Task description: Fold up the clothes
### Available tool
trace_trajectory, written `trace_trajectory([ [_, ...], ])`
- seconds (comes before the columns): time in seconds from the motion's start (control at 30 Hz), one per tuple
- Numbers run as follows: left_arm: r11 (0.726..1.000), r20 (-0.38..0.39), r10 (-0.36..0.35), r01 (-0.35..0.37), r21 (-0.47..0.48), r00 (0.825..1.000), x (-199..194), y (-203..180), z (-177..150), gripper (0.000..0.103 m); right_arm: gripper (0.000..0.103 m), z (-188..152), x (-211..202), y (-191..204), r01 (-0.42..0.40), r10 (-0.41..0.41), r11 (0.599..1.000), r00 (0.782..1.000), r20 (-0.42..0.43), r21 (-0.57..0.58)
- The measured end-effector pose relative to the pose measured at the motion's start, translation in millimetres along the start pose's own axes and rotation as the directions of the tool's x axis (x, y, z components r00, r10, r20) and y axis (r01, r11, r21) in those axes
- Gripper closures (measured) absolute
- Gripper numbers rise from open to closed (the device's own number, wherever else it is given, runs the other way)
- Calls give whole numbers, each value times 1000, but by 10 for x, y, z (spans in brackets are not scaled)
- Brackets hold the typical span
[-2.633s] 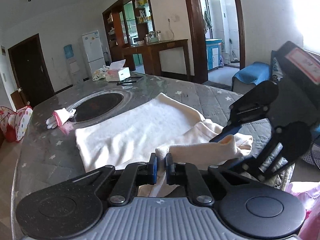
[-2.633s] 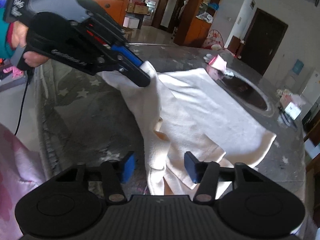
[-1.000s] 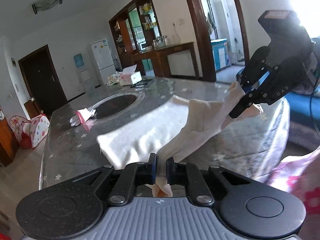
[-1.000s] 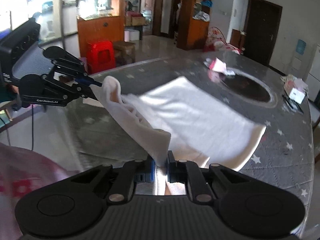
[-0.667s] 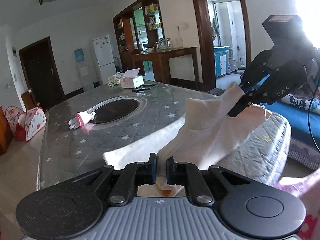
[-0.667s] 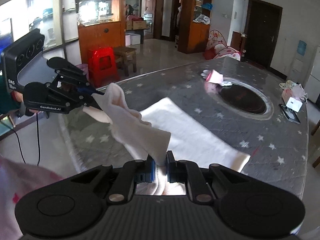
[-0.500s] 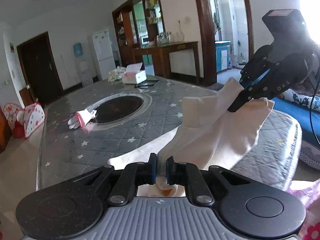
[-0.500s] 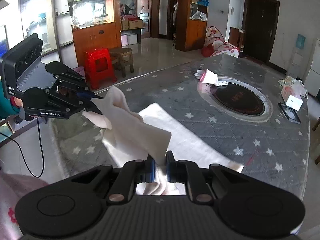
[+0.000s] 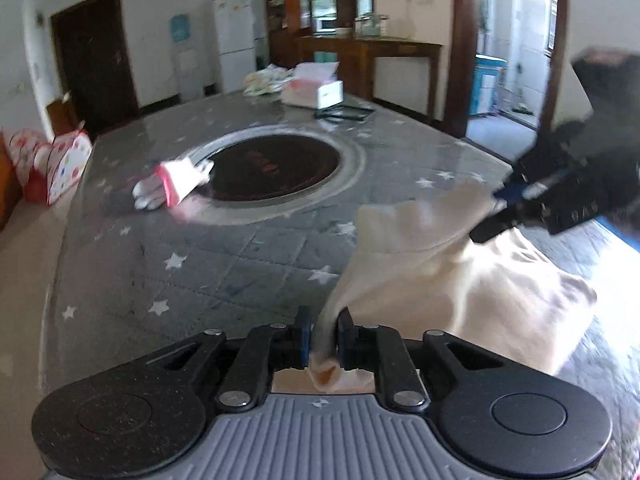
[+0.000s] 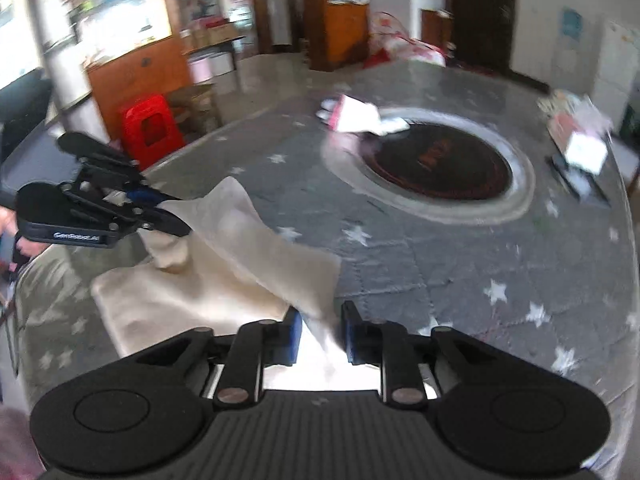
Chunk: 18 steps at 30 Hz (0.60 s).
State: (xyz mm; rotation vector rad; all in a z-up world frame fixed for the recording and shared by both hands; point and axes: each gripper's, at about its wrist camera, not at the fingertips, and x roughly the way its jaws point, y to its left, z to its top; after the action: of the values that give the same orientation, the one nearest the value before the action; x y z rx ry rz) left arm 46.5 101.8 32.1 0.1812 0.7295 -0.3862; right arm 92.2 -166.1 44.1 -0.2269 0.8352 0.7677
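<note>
1. A living room: a large table (image 9: pixel 208 264) under a grey star-print cover fills both views, with a dark round hotplate (image 9: pixel 276 168) set in its middle.
2. Upper centre of the left view: a tissue box (image 9: pixel 316 90) on the far edge; a white fridge (image 9: pixel 234 40) and a dark door (image 9: pixel 94 56) stand behind it.
3. A pink-cuffed glove (image 9: pixel 172 182) lies touching the hotplate's left rim.
4. A red stool (image 10: pixel 150 128) stands at the upper left of the right view.
5. The cream garment (image 9: pixel 460 280) lies folded over at the lower right of the left view, on the table's near edge; its top layer is lifted at two corners.
6. The left gripper (image 9: pixel 323 336) is opening; cloth hangs between its pads, gaps showing beside it.
7. The right gripper (image 10: pixel 319 336) is opening too; a cloth corner sits loose between the parted pads.
</note>
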Motion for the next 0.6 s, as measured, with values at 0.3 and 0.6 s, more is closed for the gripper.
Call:
trace_trajectory([
  [0.3, 978, 8, 123, -120, -168, 992, -5, 407, -81, 69, 63, -284, -22, -342, 59, -72, 981, 995, 67, 185],
  [0.6, 968, 5, 32, -30, -251, 999, -380, 240, -414, 69, 66, -607, -306, -356, 57, -89, 959, 990, 107, 278],
])
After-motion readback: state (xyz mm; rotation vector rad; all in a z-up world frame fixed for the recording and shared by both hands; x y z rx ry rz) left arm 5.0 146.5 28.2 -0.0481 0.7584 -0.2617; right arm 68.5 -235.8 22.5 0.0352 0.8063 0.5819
